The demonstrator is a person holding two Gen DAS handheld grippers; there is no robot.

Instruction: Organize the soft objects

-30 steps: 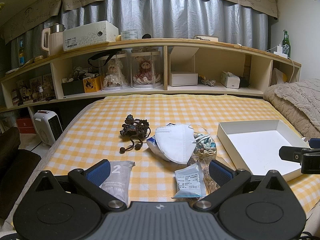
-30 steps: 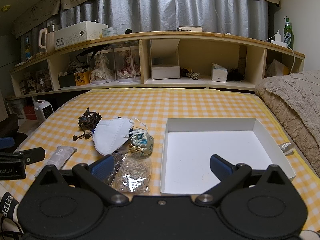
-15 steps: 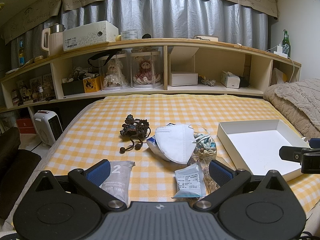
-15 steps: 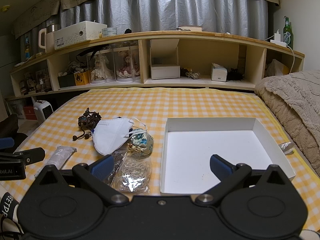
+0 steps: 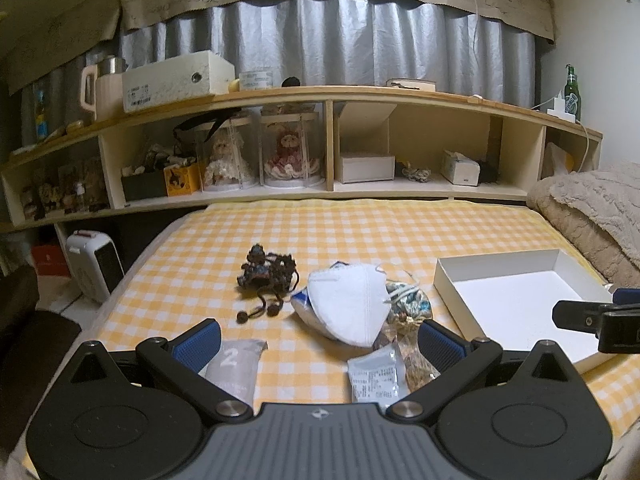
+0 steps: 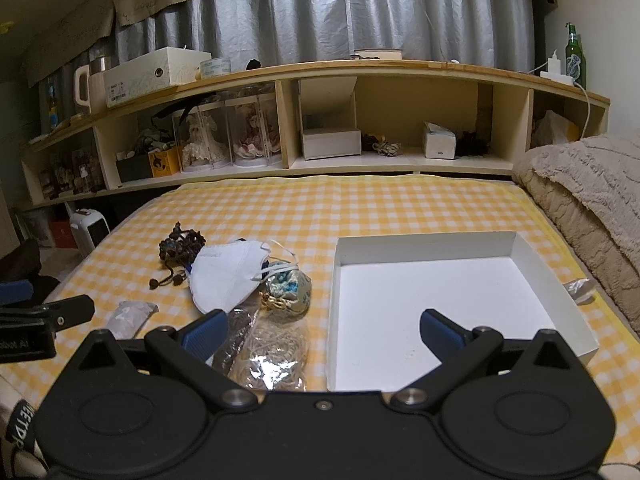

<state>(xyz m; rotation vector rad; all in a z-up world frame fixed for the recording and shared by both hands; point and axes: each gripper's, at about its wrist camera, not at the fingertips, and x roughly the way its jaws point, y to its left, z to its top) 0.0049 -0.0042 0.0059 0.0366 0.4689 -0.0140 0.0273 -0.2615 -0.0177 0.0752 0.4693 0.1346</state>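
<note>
A bed (image 5: pixel 360 224) spread with a yellow-and-white checked sheet carried the whole job, with a wooden shelf unit (image 5: pixel 400 100) across its far edge and a beige blanket (image 6: pixel 592 184) heaped on the right. An open white box (image 6: pixel 420 280), shallow and with nothing in it, lay on the sheet directly ahead of the right hand-held gripper (image 6: pixel 322 330), whose fingers were spread wide and held nothing. To the left of the box the soft objects sat in a loose cluster: a white face mask (image 5: pixel 348 304) lying on top, a patterned cloth pouch (image 6: pixel 290 286) touching it, clear bags (image 6: pixel 272 352) and a printed sachet (image 5: pixel 374 376) nearer the cameras, a dark beaded bundle (image 5: pixel 268 270) beyond, and a grey packet marked "2" (image 5: pixel 234 368) apart to the left. The left hand-held gripper (image 5: pixel 318 342), likewise spread and empty, faced the mask squarely, its long axis running diagonally away to the left; that hand appeared the nearer, with the box lying to the right of the pile.
</note>
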